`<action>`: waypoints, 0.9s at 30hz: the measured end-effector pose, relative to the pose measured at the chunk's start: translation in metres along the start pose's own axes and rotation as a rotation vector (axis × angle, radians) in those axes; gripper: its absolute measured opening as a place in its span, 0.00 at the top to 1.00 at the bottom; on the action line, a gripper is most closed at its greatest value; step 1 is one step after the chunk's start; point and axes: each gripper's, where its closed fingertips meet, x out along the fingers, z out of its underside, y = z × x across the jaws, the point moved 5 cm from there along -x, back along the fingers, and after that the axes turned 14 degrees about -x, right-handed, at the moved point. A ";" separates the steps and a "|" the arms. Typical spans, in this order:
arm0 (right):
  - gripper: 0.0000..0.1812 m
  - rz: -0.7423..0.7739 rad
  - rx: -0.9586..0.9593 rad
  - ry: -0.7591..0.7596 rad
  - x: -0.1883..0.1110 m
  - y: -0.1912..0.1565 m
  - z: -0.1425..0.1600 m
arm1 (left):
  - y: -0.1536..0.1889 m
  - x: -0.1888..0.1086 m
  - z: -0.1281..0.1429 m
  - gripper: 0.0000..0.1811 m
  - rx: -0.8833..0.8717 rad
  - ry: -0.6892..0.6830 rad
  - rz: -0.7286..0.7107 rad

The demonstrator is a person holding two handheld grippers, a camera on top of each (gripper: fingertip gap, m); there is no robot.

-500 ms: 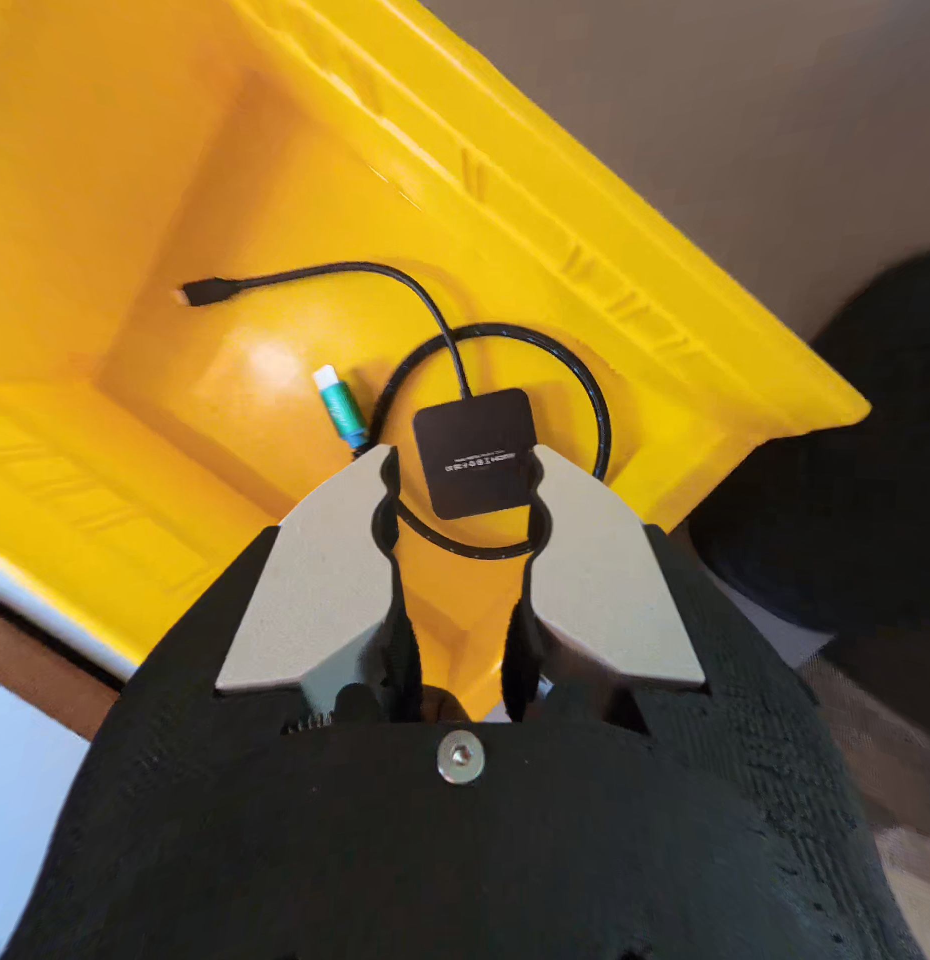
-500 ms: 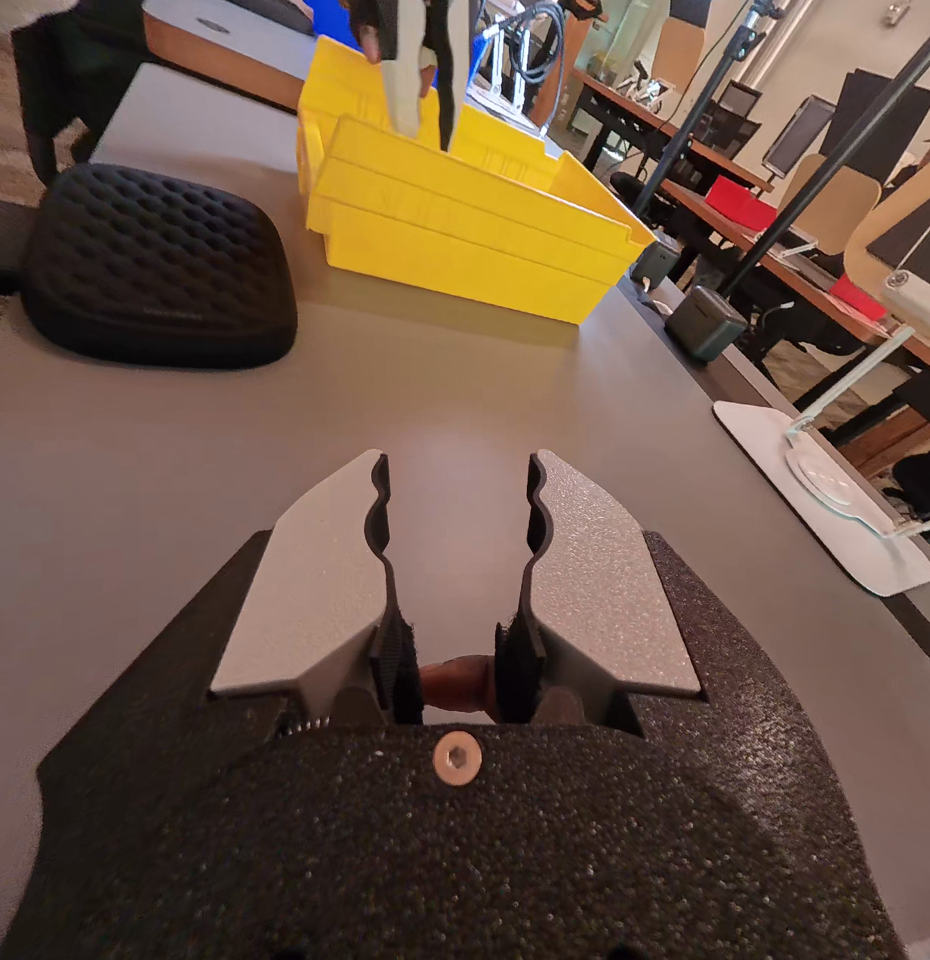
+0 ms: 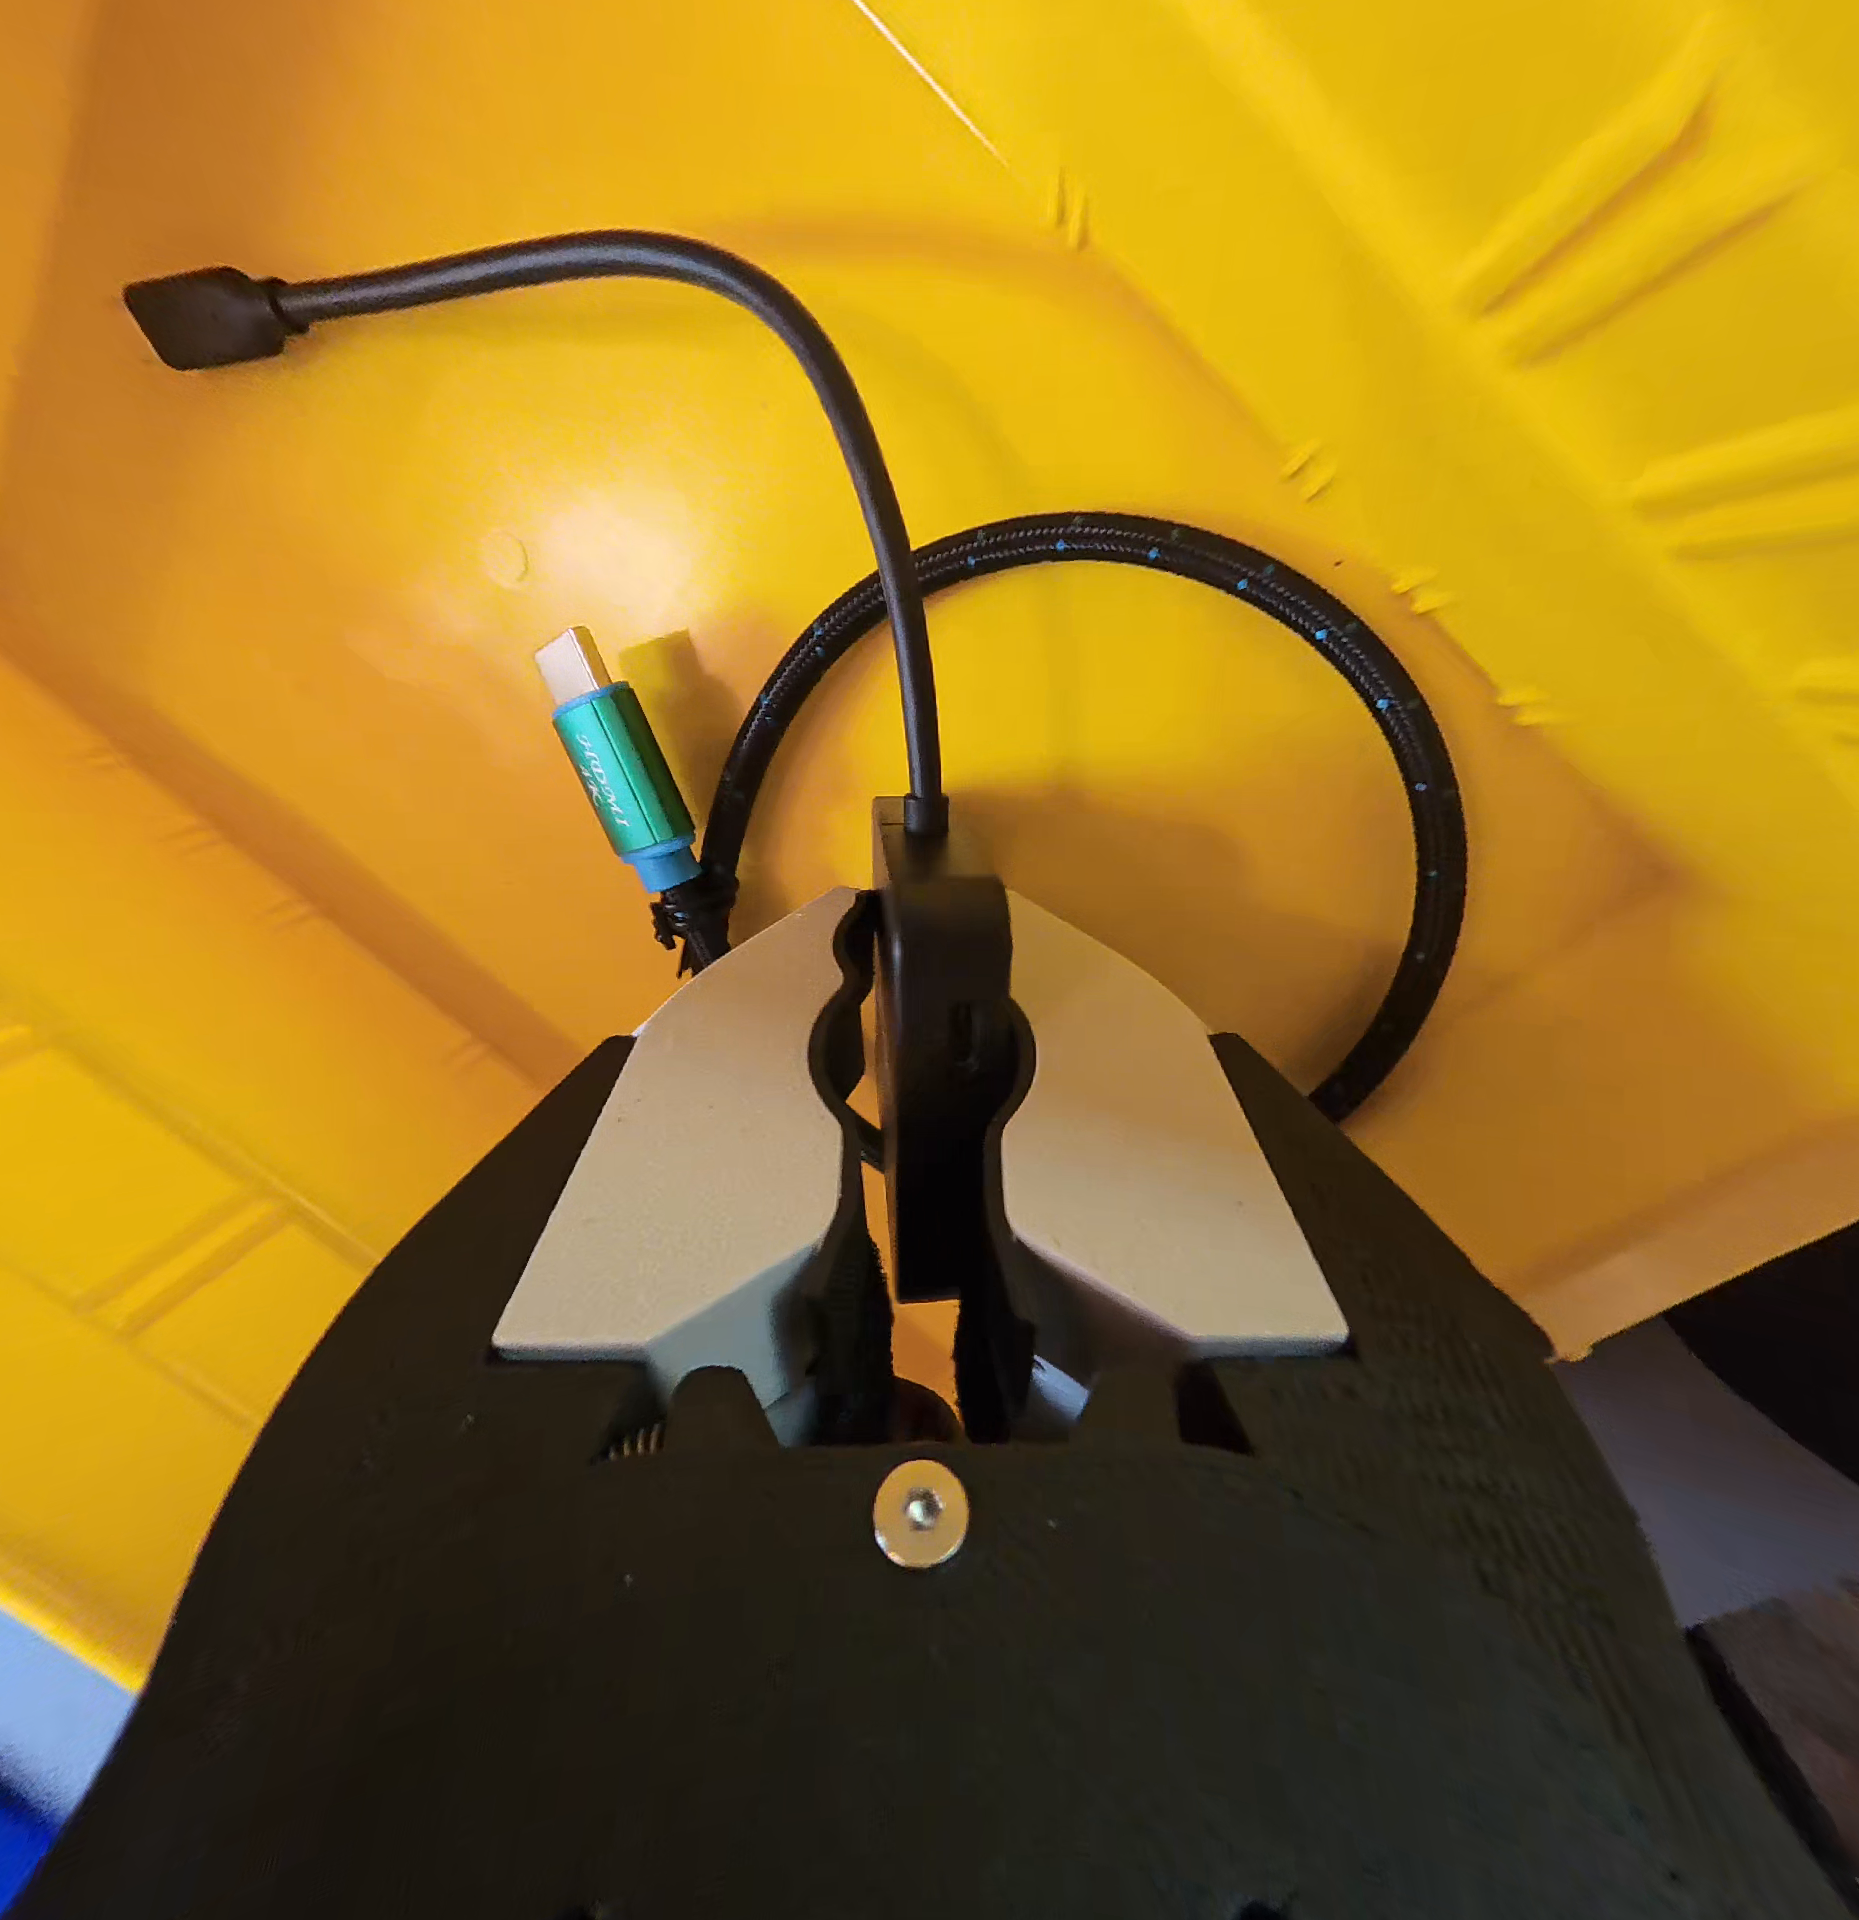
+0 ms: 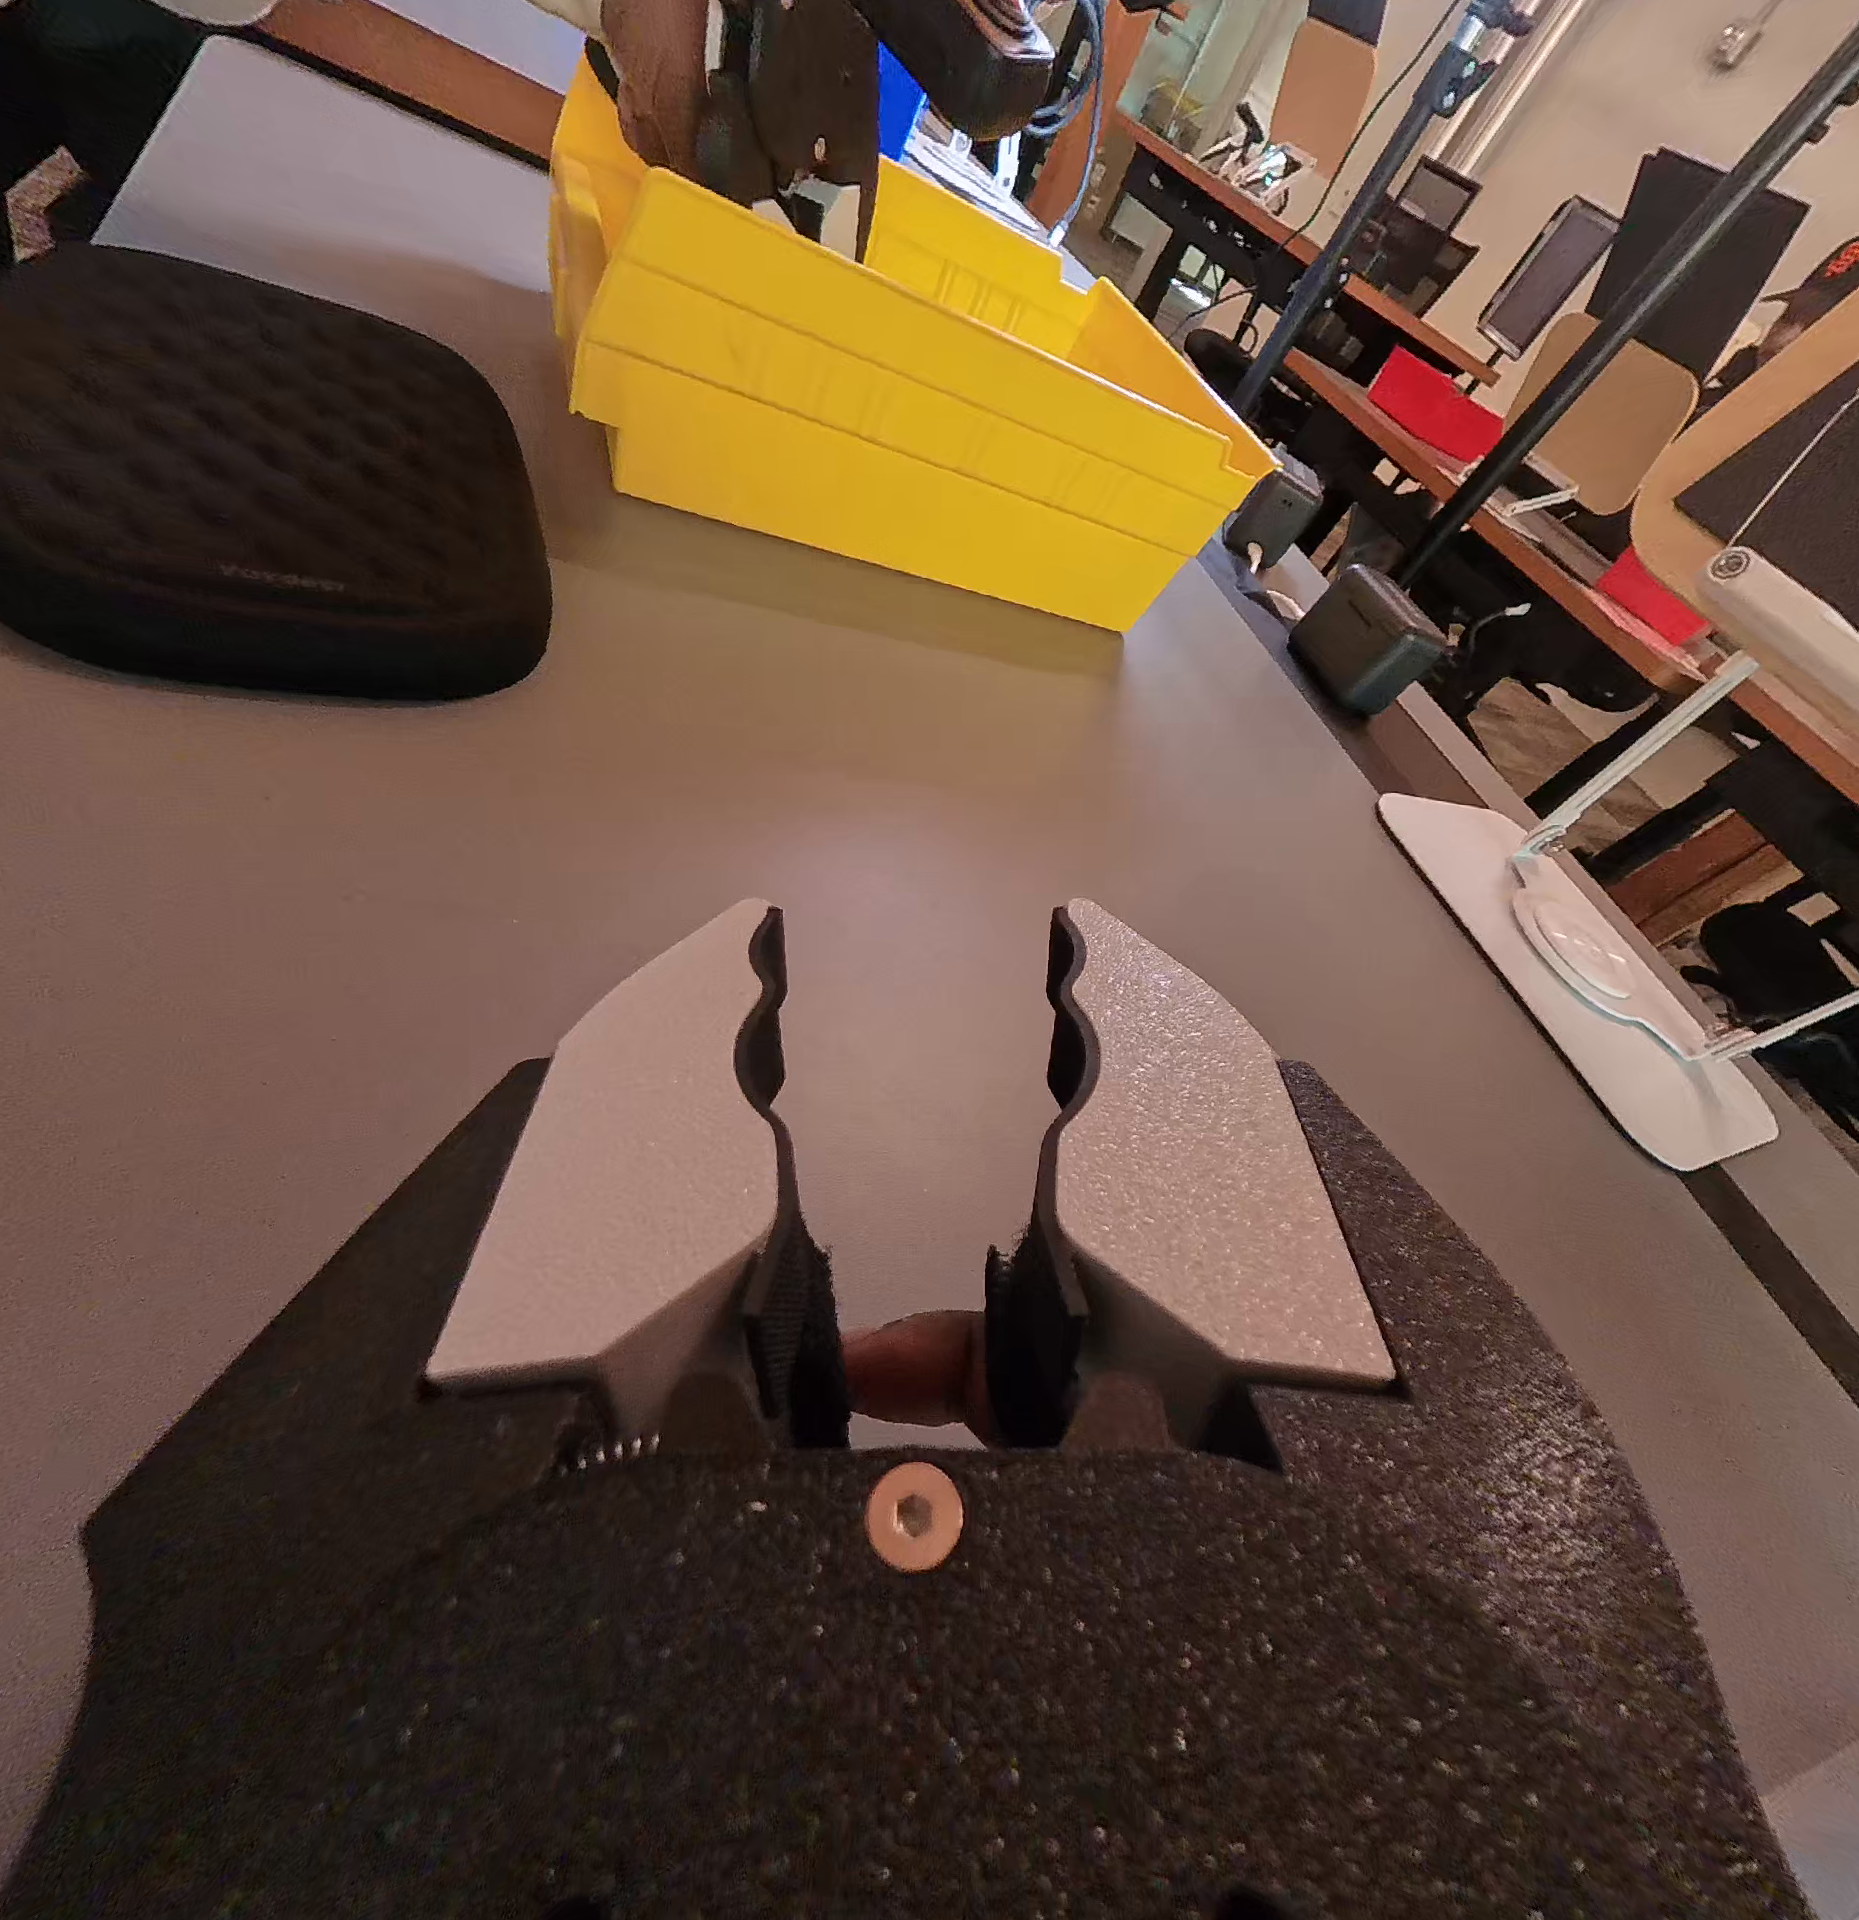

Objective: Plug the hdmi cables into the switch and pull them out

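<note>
The left claw (image 3: 930, 914) is inside the yellow bin (image 3: 1320, 312), its two grey fingers (image 3: 717, 1122) clamped on the black HDMI switch (image 3: 940, 1039), which stands on edge between them. The switch's smooth black pigtail lead (image 3: 800, 343) arcs up and left from its top edge to a black plug (image 3: 203, 317) near the bin wall. A black braided HDMI cable (image 3: 1320, 634) loops behind the switch on the bin floor; its green-bodied connector (image 3: 618, 758) with a bare metal tip lies just left of the claw, unplugged.

The right claw (image 4: 914, 935) hovers low over the grey counter (image 4: 385, 883), its fingers (image 4: 1195, 1164) apart and holding nothing. Ahead on the counter sit the yellow bin (image 4: 904, 457) and, to its left, a black quilted cushion (image 4: 239, 488). The left claw (image 4: 800, 125) shows farther off, reaching down into the bin. A white lamp base (image 4: 1590, 997) rests at the counter's right edge.
</note>
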 end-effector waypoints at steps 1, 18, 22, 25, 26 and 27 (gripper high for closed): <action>0.73 0.007 -0.002 0.000 -0.001 0.001 0.000 | -0.001 -0.001 0.000 0.92 0.021 0.002 -0.029; 0.74 0.082 0.036 0.044 -0.006 0.012 -0.001 | 0.131 -0.173 -0.086 0.92 0.078 0.924 0.104; 0.76 0.063 0.111 0.239 -0.017 0.014 -0.019 | 0.178 -0.114 -0.096 0.92 0.207 0.659 0.051; 0.77 0.058 0.129 0.330 -0.022 0.014 -0.028 | 0.203 -0.077 -0.098 0.92 0.292 0.526 0.046; 0.77 0.049 0.135 0.333 -0.022 0.014 -0.028 | 0.209 -0.069 -0.098 0.92 0.319 0.495 0.045; 0.77 0.042 0.136 0.324 -0.020 0.013 -0.027 | 0.216 -0.062 -0.097 0.92 0.345 0.471 0.048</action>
